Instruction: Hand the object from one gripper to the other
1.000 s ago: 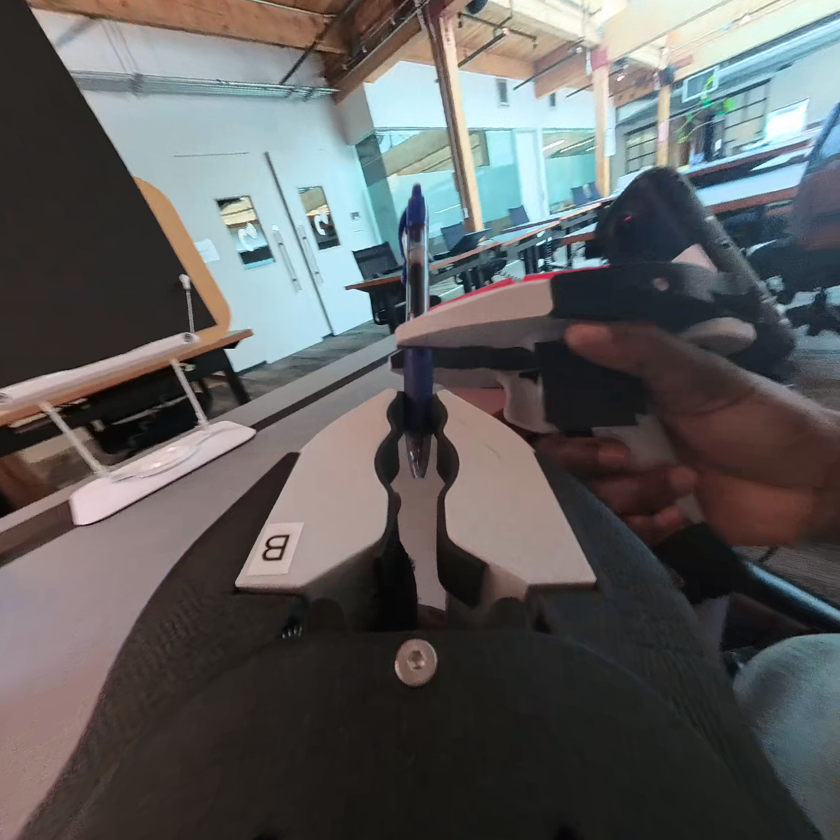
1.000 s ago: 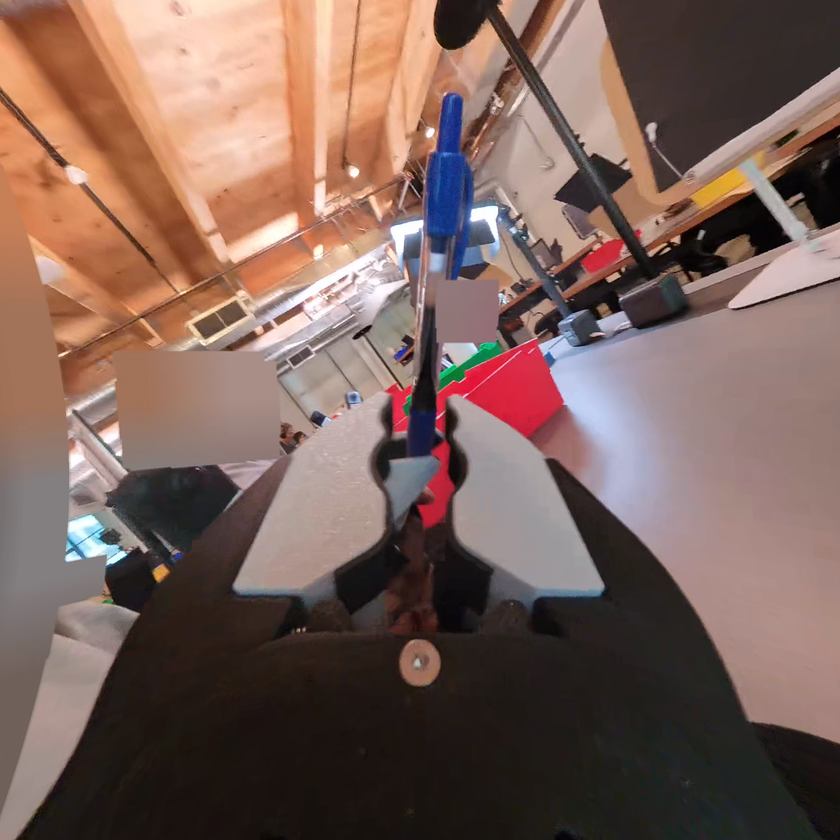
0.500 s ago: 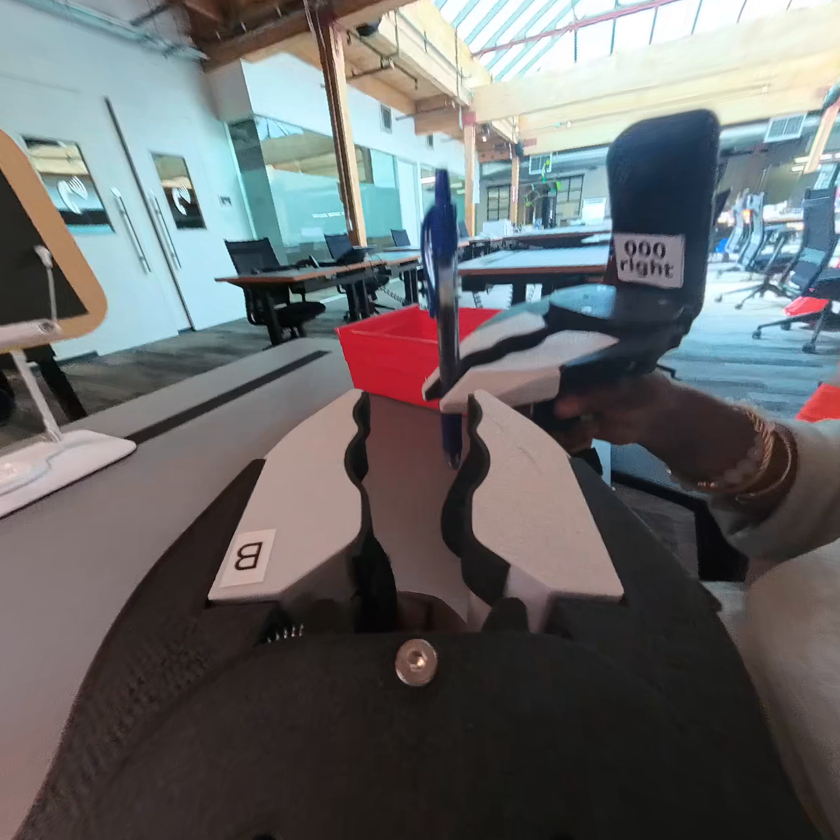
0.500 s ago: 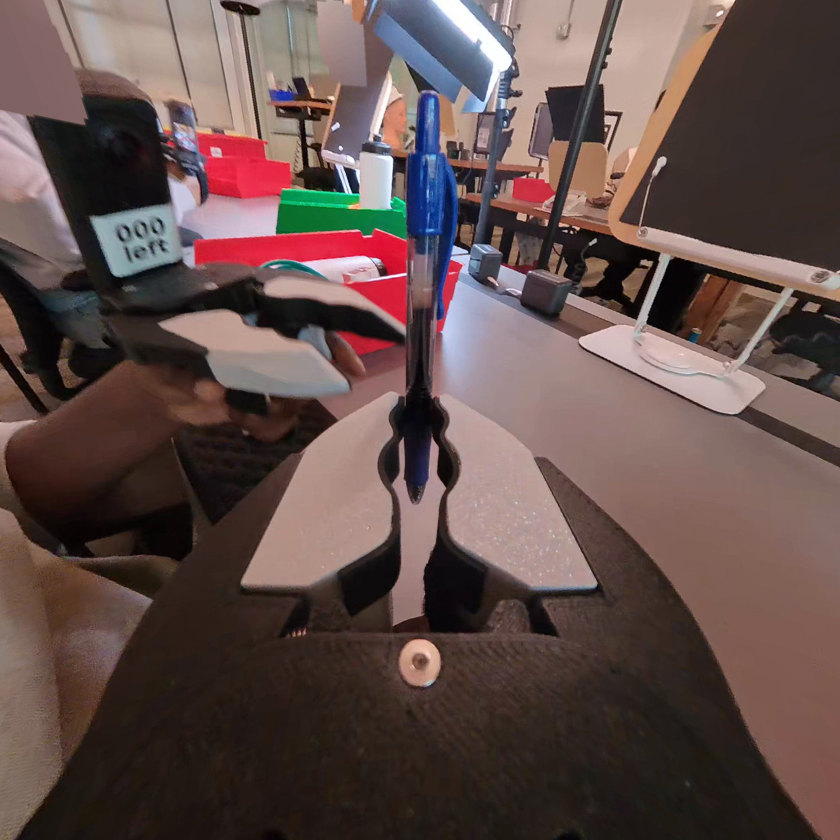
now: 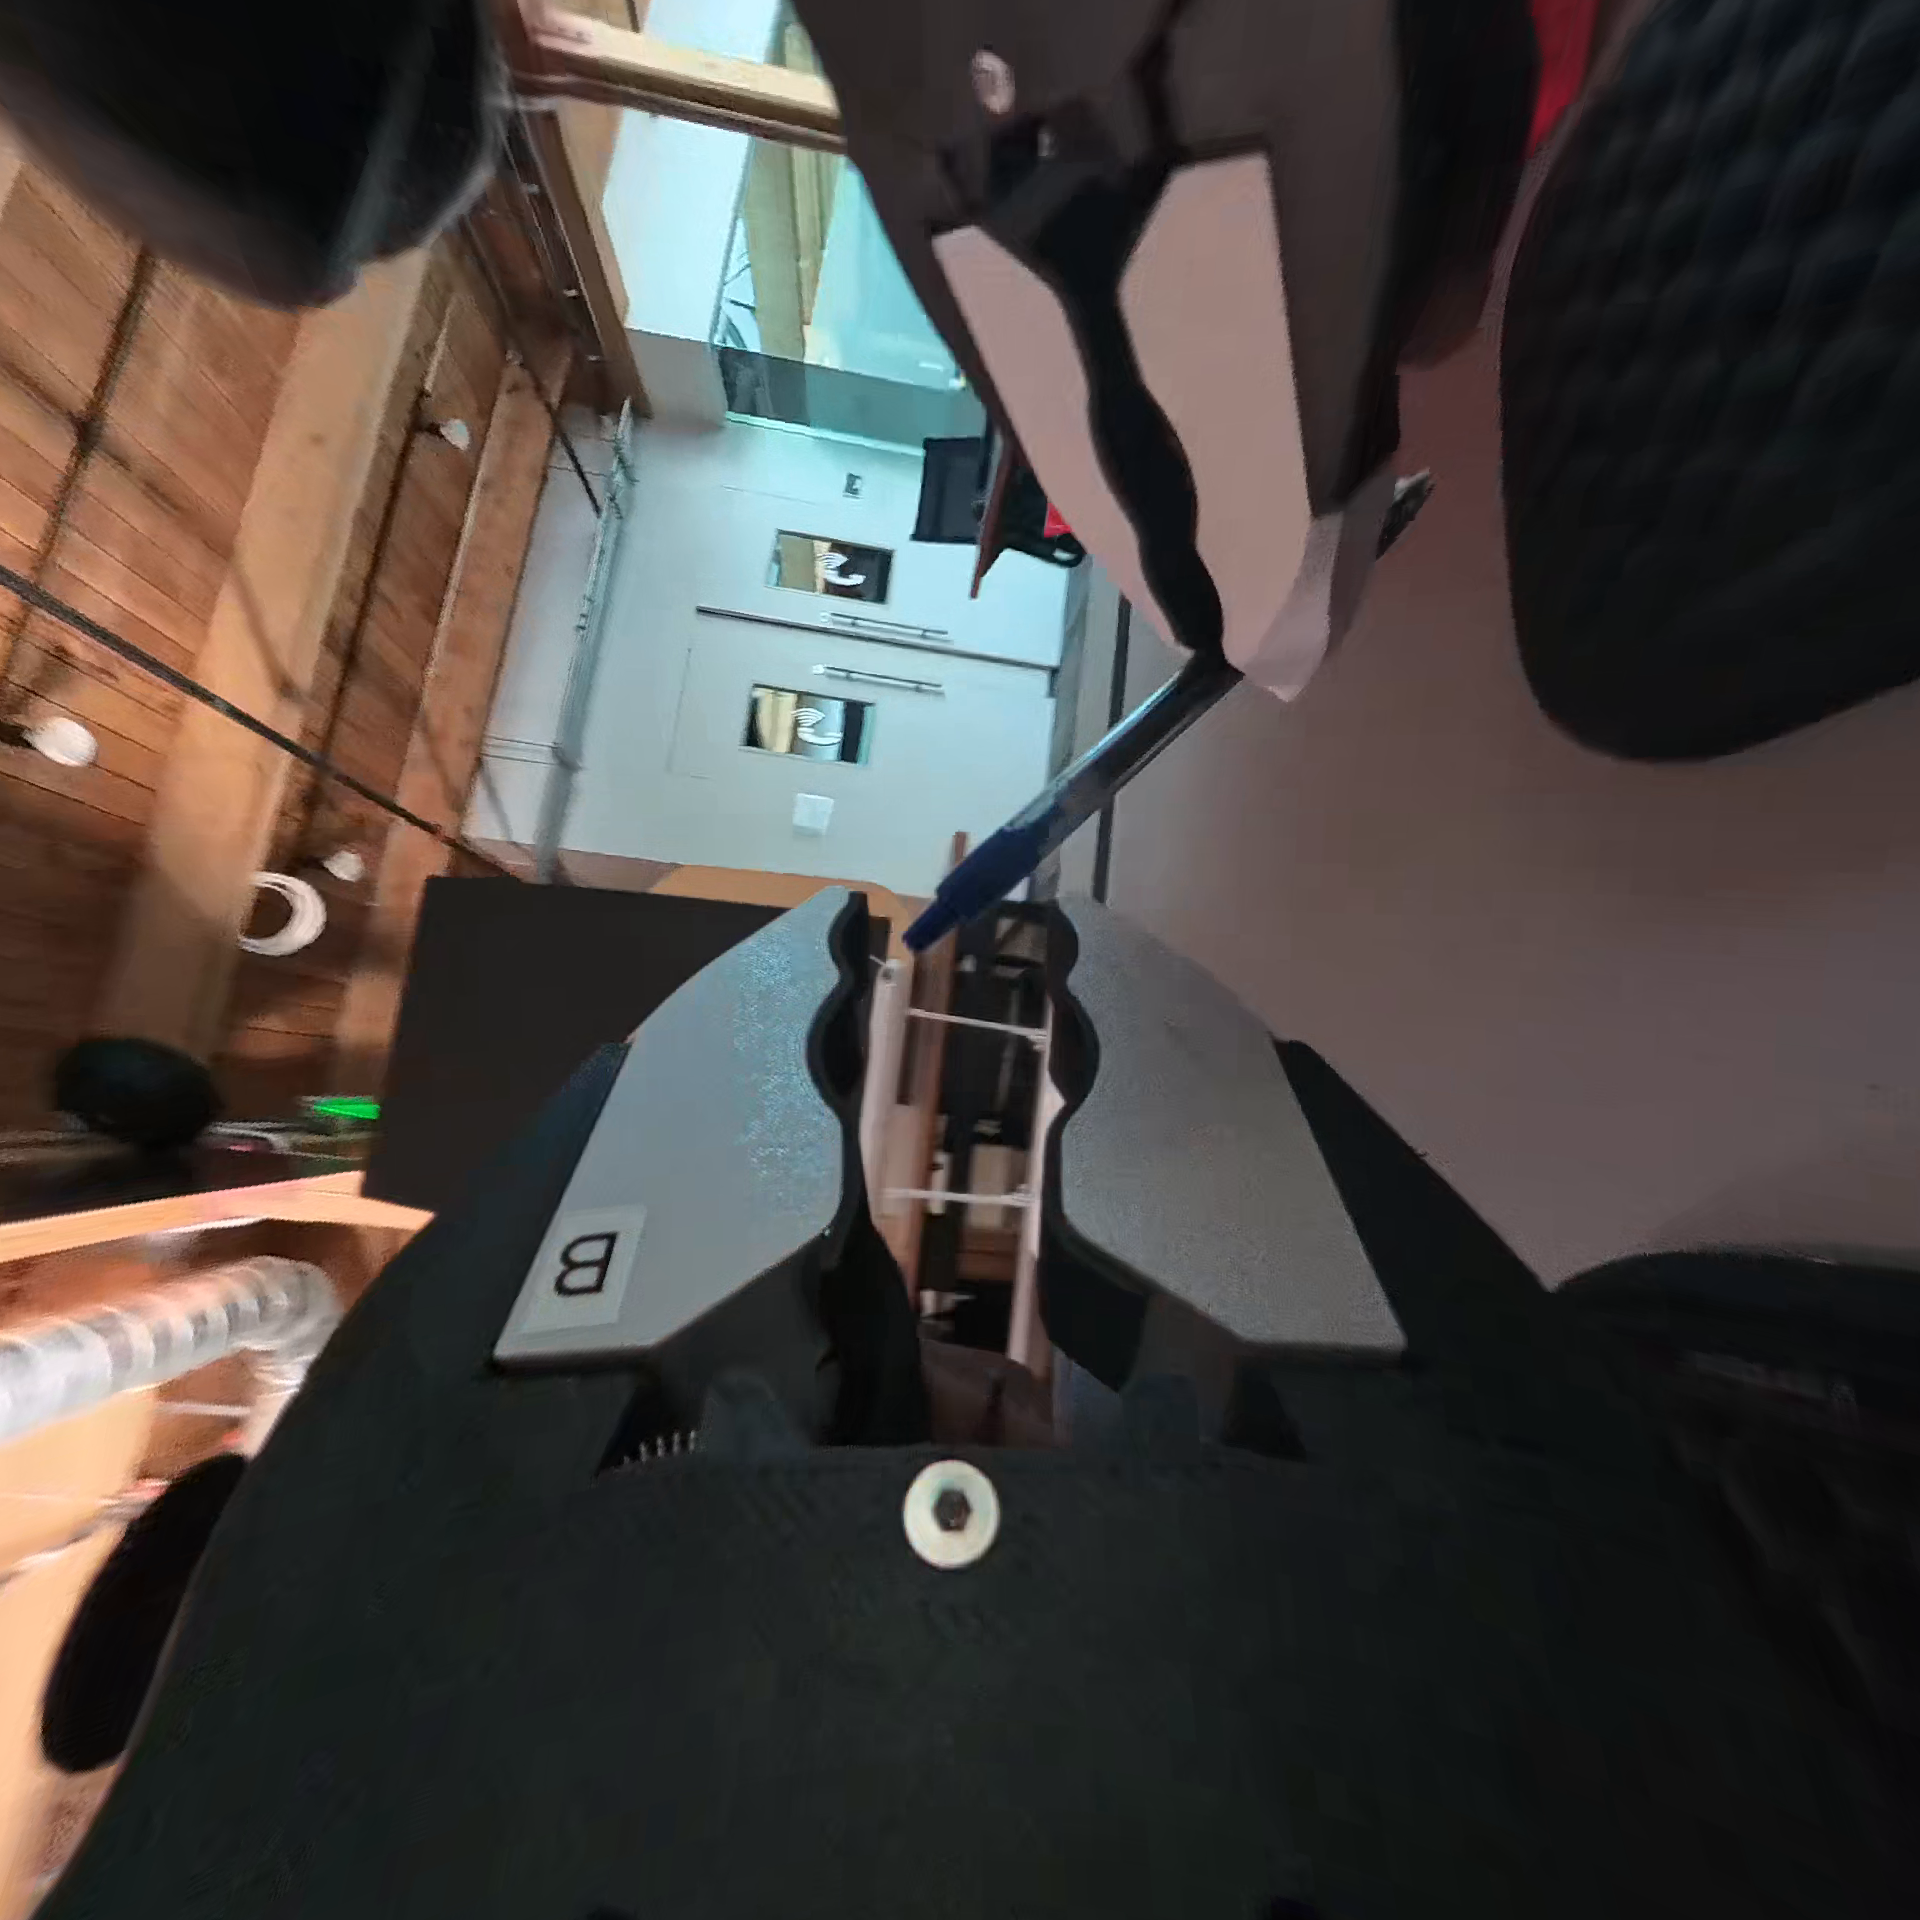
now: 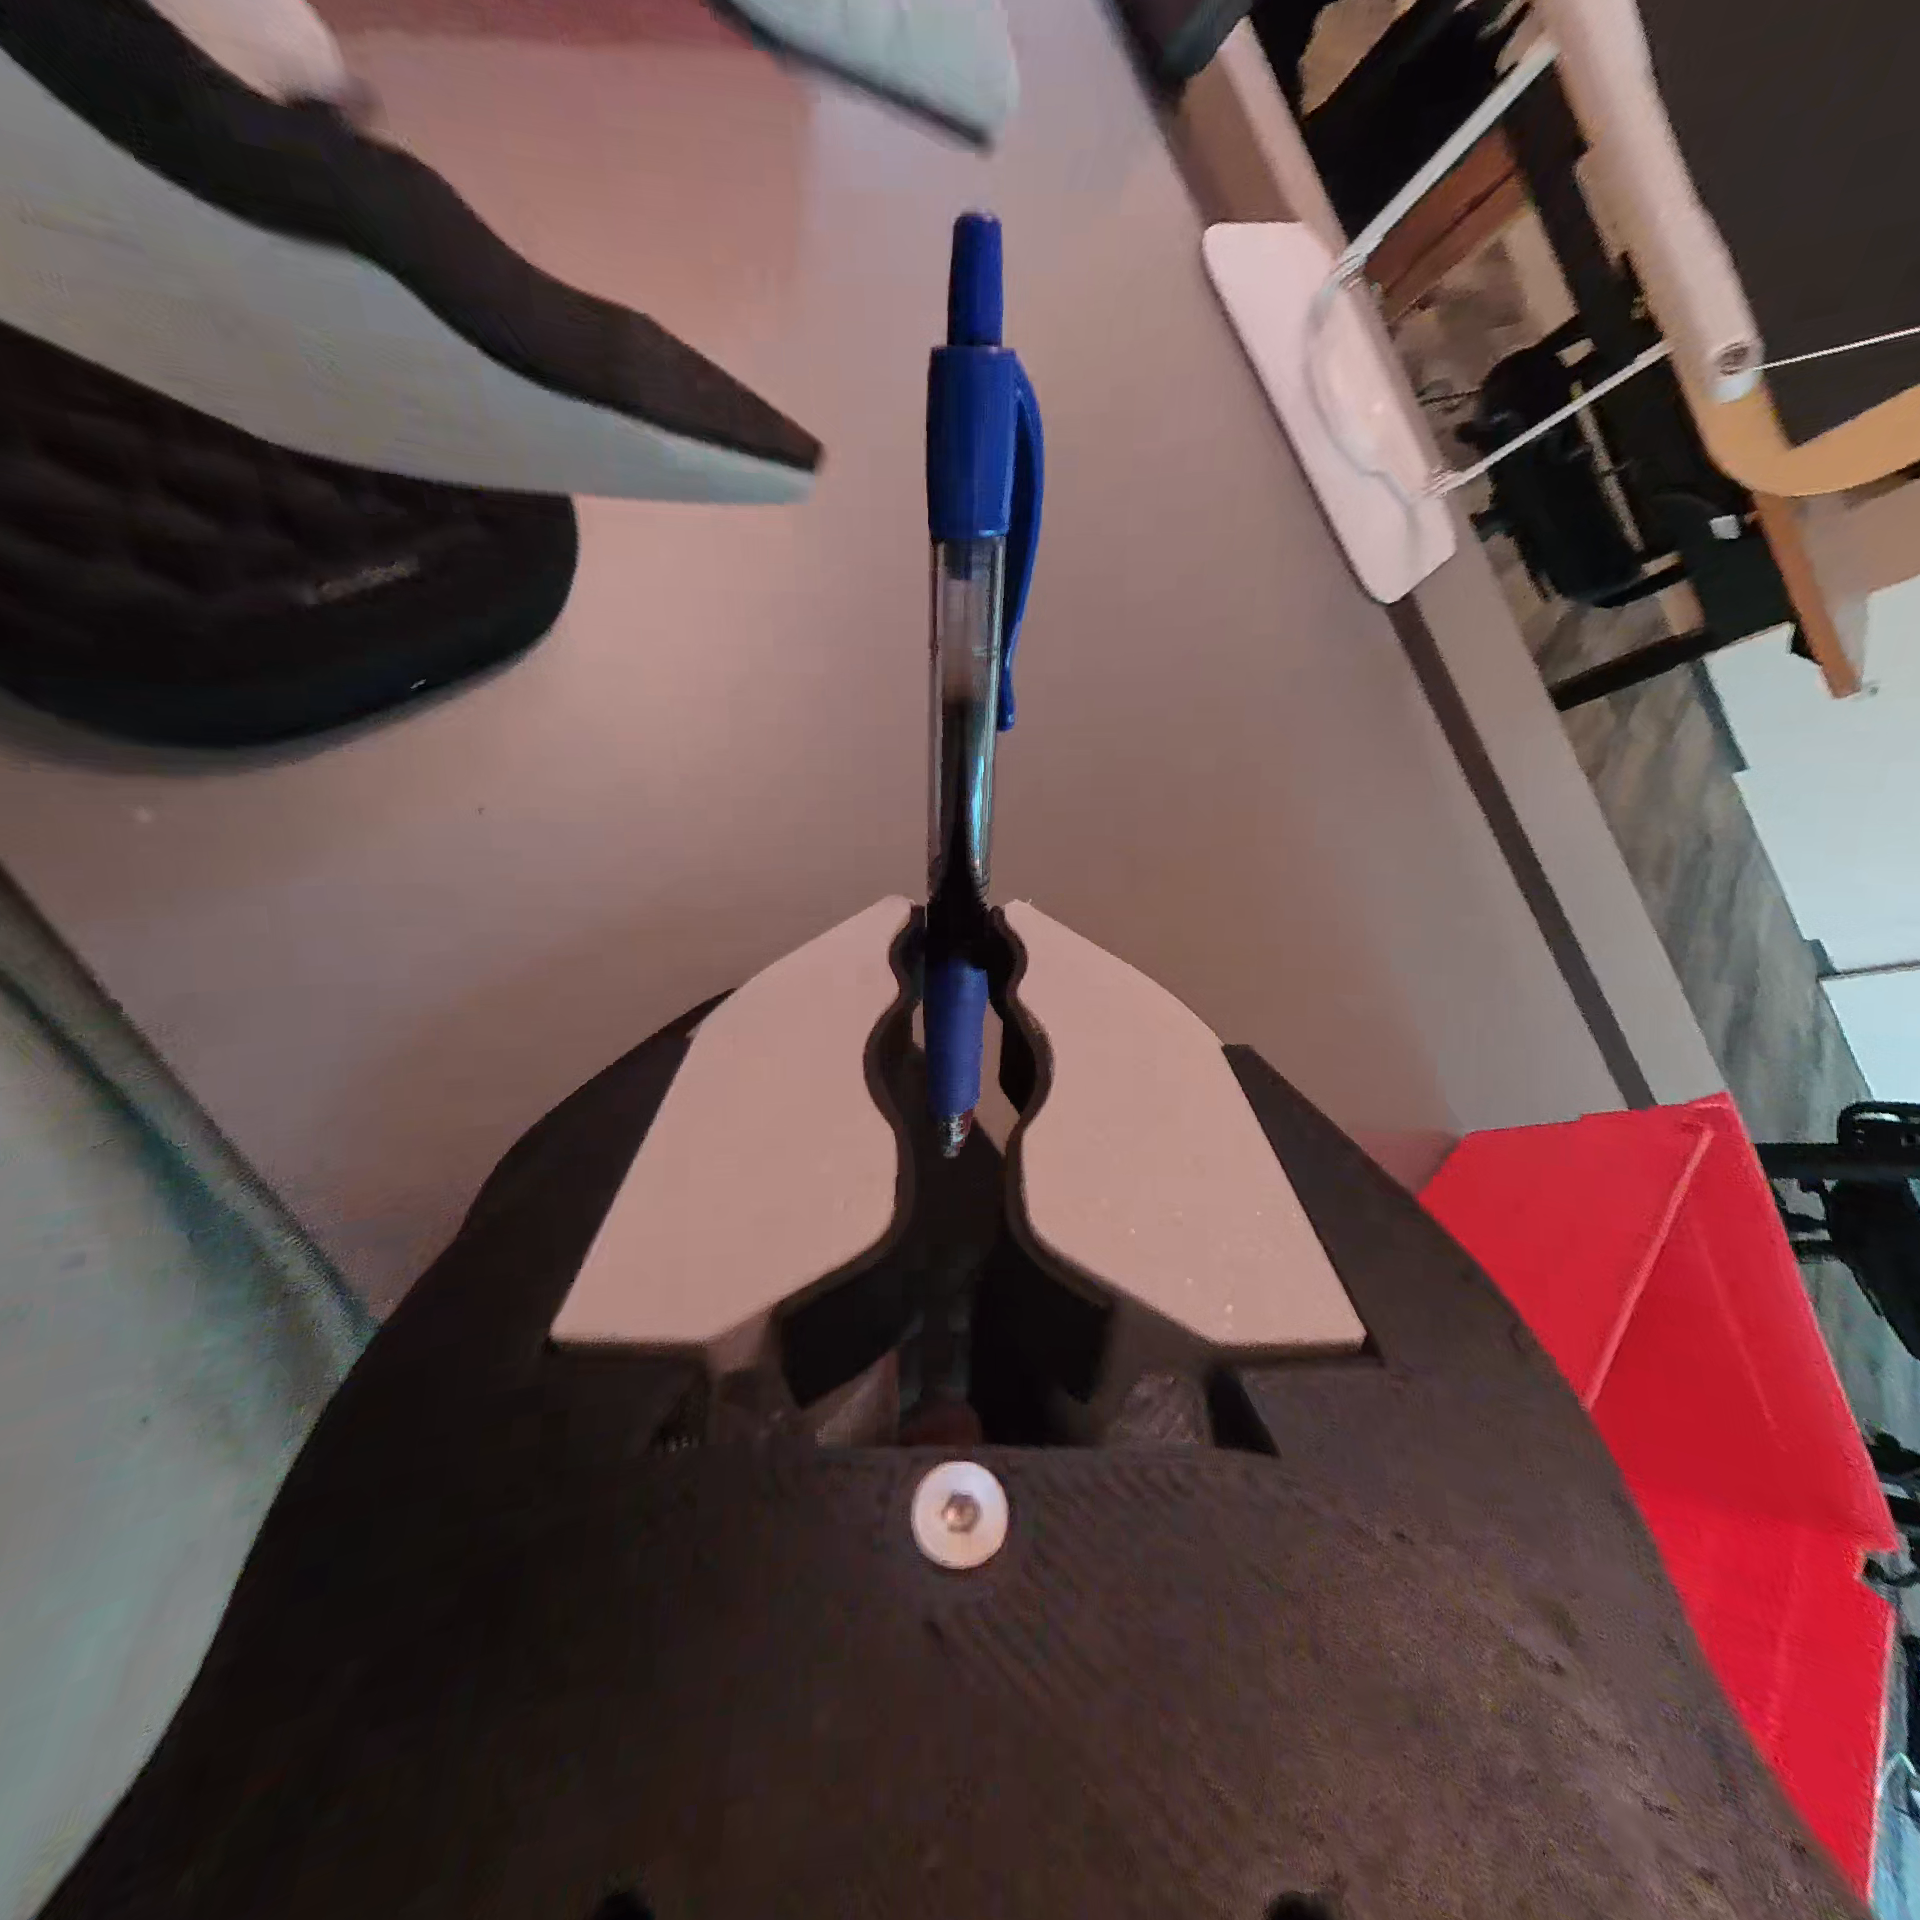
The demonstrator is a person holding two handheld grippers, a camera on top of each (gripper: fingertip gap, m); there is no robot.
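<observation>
- Gripping the blue pen (image 6: 966, 644) in the right gripper (image 6: 961, 920), jaws clamped on the barrel just above the writing tip.
- Pointing the pen's long axis straight out along that gripper's fingers, clicker end farthest from it, over the grey table (image 6: 623, 831).
- Hovering with the left gripper (image 5: 951, 935) empty, jaws standing apart.
- Lying just off the pen's clicker end in the left wrist view, that end aiming slantwise into the mouth of the gap.
- Sitting well to the side of the pen's clip in the right wrist view, not touching.
- Judging the handover already done: pen in the right gripper alone.
</observation>
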